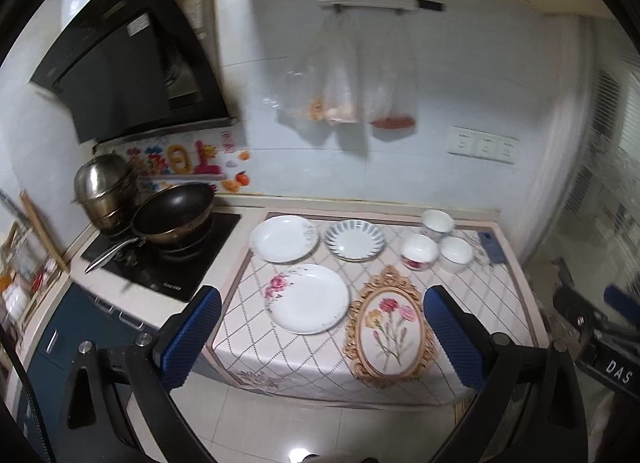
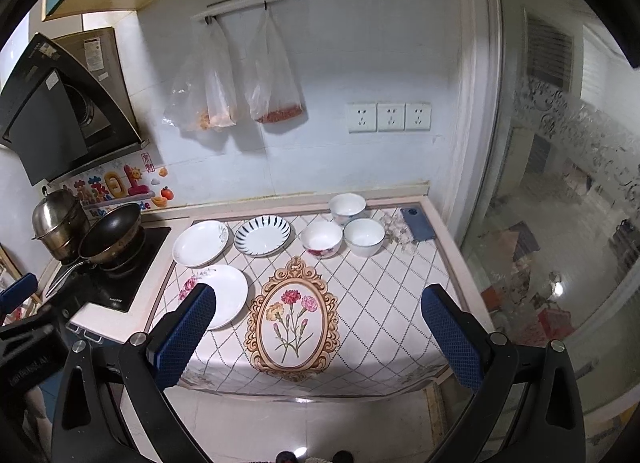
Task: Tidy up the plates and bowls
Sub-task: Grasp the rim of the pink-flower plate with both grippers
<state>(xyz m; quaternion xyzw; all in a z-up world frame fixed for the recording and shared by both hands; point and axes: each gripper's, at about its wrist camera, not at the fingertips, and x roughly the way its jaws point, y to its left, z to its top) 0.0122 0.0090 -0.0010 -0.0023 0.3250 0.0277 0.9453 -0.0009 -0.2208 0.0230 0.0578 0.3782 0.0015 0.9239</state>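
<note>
Three plates lie on the patterned mat (image 1: 304, 359): a white plate with a pink flower (image 1: 307, 298) (image 2: 224, 295) at the front, a plain white plate (image 1: 283, 239) (image 2: 201, 243) behind it, and a blue-striped plate (image 1: 354, 239) (image 2: 262, 235). Three white bowls stand at the back right: one with red flowers (image 1: 419, 251) (image 2: 321, 239), one plain (image 1: 456, 254) (image 2: 364, 237), one behind (image 1: 437, 222) (image 2: 347, 207). My left gripper (image 1: 322, 335) is open and empty, held in front of the counter. My right gripper (image 2: 318, 337) is open and empty, also short of the counter.
A stove (image 1: 168, 259) with a black wok (image 1: 174, 211) and a steel pot (image 1: 105, 187) stands at the left. A blue phone (image 2: 418, 223) lies at the back right corner. Plastic bags (image 2: 240, 79) hang on the wall. A glass door (image 2: 560, 183) is at the right.
</note>
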